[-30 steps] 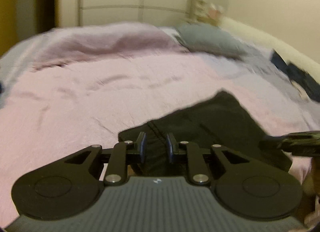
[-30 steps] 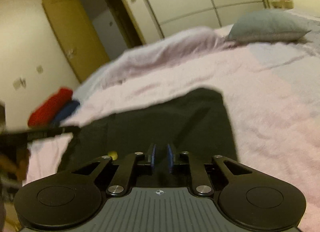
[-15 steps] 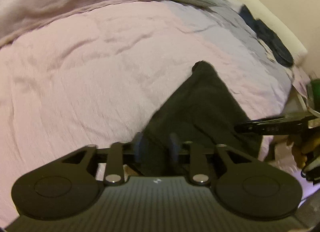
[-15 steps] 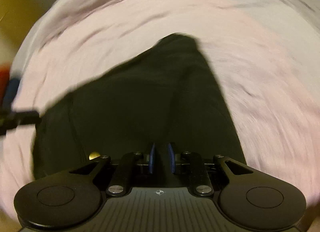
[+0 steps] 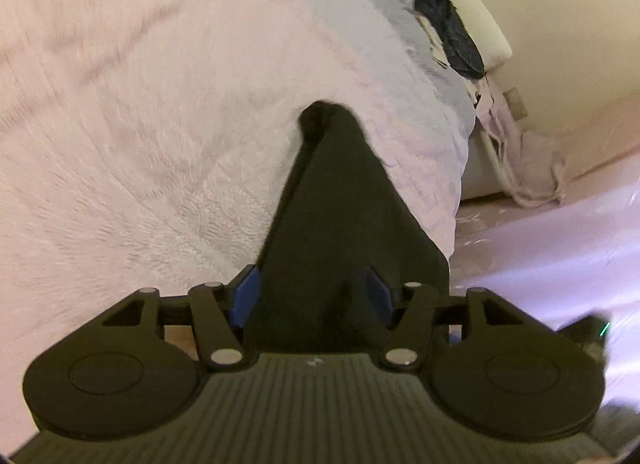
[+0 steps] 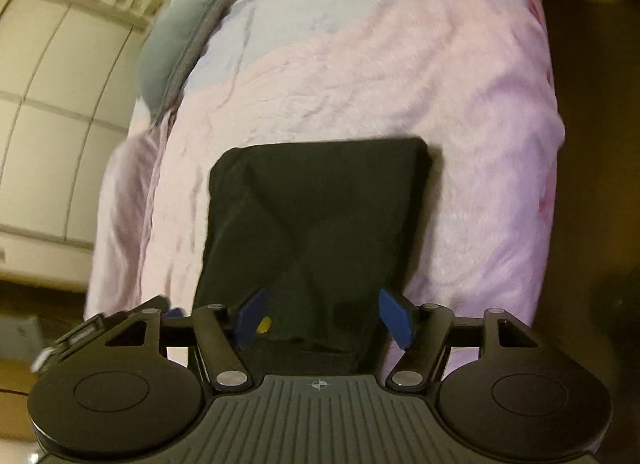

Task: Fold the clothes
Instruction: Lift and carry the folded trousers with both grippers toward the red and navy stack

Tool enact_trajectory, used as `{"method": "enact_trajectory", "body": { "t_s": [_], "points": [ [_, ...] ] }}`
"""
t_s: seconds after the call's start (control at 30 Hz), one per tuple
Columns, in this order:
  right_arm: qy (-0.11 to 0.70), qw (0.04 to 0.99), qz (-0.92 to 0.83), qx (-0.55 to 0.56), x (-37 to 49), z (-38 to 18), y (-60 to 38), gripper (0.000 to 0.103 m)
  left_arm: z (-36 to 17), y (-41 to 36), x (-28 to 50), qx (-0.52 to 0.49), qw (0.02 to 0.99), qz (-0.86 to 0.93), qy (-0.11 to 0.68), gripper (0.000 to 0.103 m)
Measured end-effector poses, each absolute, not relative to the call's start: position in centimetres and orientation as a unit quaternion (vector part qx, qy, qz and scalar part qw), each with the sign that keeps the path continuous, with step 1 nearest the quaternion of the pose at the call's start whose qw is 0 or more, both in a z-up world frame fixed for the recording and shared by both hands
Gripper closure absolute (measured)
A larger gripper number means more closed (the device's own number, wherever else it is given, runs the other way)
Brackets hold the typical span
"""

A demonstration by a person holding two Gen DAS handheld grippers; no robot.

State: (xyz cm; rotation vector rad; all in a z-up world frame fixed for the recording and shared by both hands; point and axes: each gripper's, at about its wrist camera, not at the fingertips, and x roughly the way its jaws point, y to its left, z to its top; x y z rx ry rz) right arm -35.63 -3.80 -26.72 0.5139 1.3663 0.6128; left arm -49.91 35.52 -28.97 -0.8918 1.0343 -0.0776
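A black garment [image 5: 344,199] lies folded on the pink blanket [image 5: 140,123], close to the bed's side edge. In the right wrist view the black garment [image 6: 320,203] shows as a neat rectangle with a diagonal crease. My left gripper [image 5: 311,298] hangs over its near end, jaws opening, with the cloth between the blue pads [image 5: 246,298] but free of them. My right gripper [image 6: 323,318] also points down at the near end, jaws opening wide, blue pads [image 6: 396,318] clear of the cloth. A small yellow spot [image 6: 263,324] shows by the right gripper's left pad.
A grey pillow [image 6: 172,47] lies at the head of the bed, with pale wardrobe doors [image 6: 48,103] beyond. Dark blue clothes [image 5: 448,23] are heaped at the far bed edge. Pale cloth [image 5: 524,171] hangs down to the floor [image 5: 560,248] beside the bed.
Both grippers went from nearly shut to wide apart and let the black garment go. Both views tipped down toward the bed, and the right view rolled hard.
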Motion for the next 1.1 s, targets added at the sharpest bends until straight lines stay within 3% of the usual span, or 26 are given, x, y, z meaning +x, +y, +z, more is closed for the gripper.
{"method": "enact_trajectory", "body": {
  "t_s": [0.33, 0.67, 0.93, 1.1],
  "points": [
    [0.570, 0.692, 0.233, 0.377, -36.8, -31.2, -5.1, 0.028, -36.7, 37.2, -46.1, -0.507, 0.703, -0.100, 0.488, 0.039],
    [0.556, 0.698, 0.217, 0.396, -37.1, -32.5, -5.6, 0.027, -37.2, 37.5, -44.9, -0.502, 0.702, -0.115, 0.491, 0.044],
    [0.559, 0.670, 0.211, 0.440, -37.1, -34.3, -6.5, 0.027, -37.4, 36.8, -44.2, -0.483, 0.699, -0.125, 0.512, 0.035],
    [0.561, 0.669, 0.229, 0.430, -37.0, -35.3, -5.3, 0.027, -37.6, 36.5, -43.9, -0.481, 0.707, -0.132, 0.502, 0.038]
  ]
}}
